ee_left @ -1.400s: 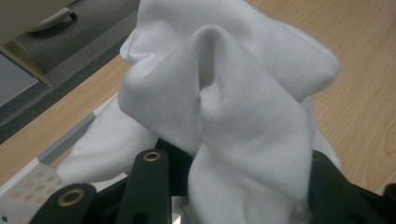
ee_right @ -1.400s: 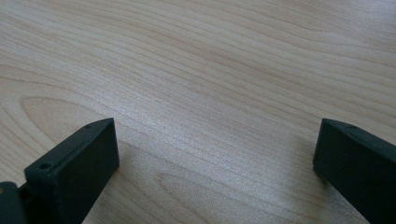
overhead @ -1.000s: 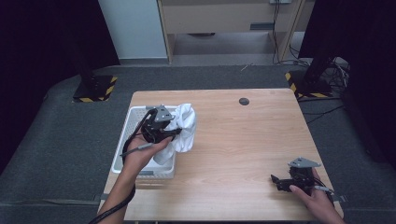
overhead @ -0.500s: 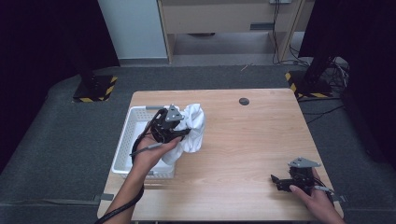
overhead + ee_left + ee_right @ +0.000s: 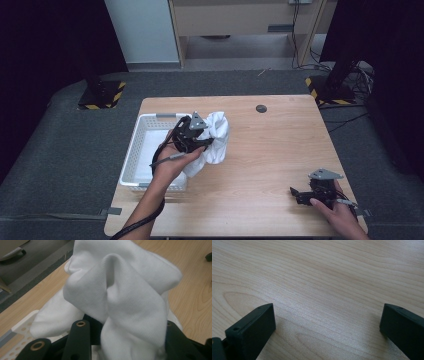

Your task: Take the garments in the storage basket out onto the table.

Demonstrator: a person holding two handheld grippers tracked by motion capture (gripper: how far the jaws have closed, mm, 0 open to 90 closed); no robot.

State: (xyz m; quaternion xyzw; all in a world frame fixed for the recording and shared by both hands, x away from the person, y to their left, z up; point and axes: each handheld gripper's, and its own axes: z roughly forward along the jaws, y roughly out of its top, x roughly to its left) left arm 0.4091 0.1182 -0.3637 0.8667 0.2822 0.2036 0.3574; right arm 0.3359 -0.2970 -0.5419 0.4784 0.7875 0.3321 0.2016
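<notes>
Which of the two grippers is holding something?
The left gripper, clamped on the bunched white cloth beside the white basket. The right gripper rests open on the bare table.

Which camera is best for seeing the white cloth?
The left gripper view: the white cloth is close up, bunched between the left gripper's jaws, folds clear. The high view shows it small beside the basket. The right gripper view shows bare table.

we carried the white cloth (image 5: 215, 142) with our left gripper (image 5: 192, 136) rightward in the frame, off the basket (image 5: 145, 150) toward the table's middle.
</notes>
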